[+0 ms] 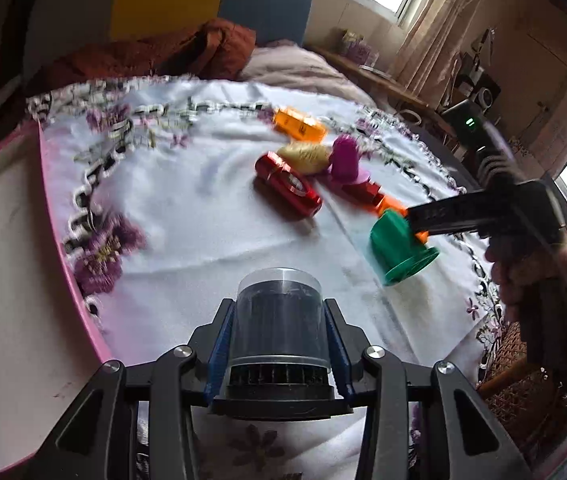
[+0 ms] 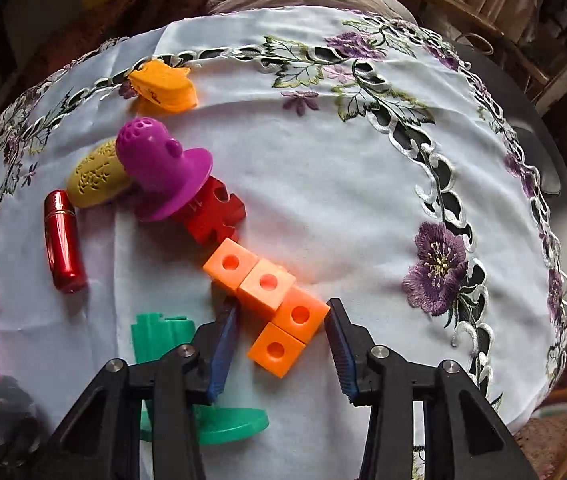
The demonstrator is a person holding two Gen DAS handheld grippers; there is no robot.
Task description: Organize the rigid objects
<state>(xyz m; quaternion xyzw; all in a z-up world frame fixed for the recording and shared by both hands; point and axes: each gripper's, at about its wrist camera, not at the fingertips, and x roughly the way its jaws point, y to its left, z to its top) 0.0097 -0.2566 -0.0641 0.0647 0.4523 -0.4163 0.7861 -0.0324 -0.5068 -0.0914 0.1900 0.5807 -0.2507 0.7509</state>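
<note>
My left gripper (image 1: 279, 306) is shut on a dark cylinder with a clear cap (image 1: 279, 320), held just above the cloth. In the right wrist view my right gripper (image 2: 283, 308) points steeply down, and both fingertips touch a chain of orange cubes (image 2: 267, 284) lying on the cloth. A green flanged piece (image 2: 163, 336) lies just left of it, partly hidden by the left finger. From the left wrist view the right gripper (image 1: 413, 220) shows beside the green piece (image 1: 397, 250).
A red metal tube (image 2: 63, 240), a yellow perforated egg (image 2: 95, 180), a purple flanged dome (image 2: 159, 168), a red notched block (image 2: 215, 212) and an orange block (image 2: 167, 88) lie clustered left of centre. The embroidered cloth (image 2: 343, 200) covers the table; a pink edge (image 1: 55, 216) runs at left.
</note>
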